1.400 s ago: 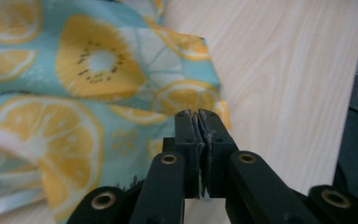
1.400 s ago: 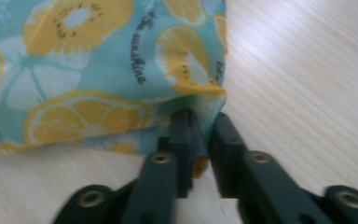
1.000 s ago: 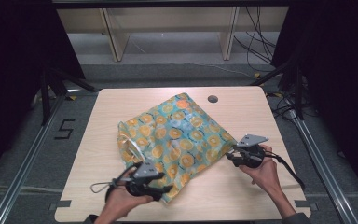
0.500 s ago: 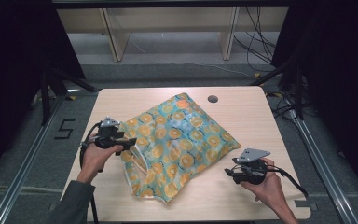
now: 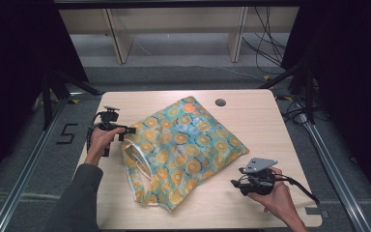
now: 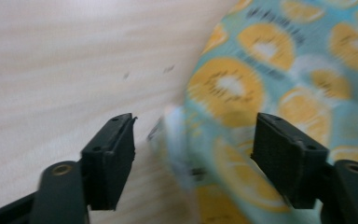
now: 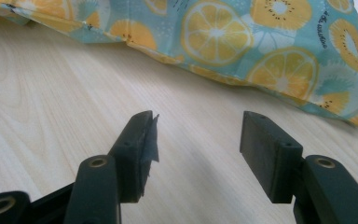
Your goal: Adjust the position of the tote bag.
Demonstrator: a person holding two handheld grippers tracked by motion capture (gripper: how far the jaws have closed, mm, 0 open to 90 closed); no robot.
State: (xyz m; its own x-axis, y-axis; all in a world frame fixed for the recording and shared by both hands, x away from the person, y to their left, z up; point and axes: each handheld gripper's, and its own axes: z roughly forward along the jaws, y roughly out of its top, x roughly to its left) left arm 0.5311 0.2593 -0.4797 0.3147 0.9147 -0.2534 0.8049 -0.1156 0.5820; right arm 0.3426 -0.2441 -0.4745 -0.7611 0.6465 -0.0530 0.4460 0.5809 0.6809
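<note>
— High view first: where does the fabric bag [image 5: 186, 150] lie?
— Spread across the middle of the wooden bench [image 5: 265, 121], teal with orange citrus slices, its open mouth turned toward the person's left, showing a pale lining.
— And the left gripper [image 5: 128, 129]?
— At the bag's left upper edge, held level and pointing at the cloth. In the left gripper view the jaws stand apart, having just been opening; a blurred edge of the bag sits between them, but the pads do not press on it.
— The right gripper [image 5: 235, 182]?
— Near the bag's lower right edge, apart from it. In the right gripper view its jaws have just been opening too, with bare wood between them and the bag's seam beyond the tips.
— Anything else on the bench?
— A small dark round hole [image 5: 220, 102] near the far edge.
</note>
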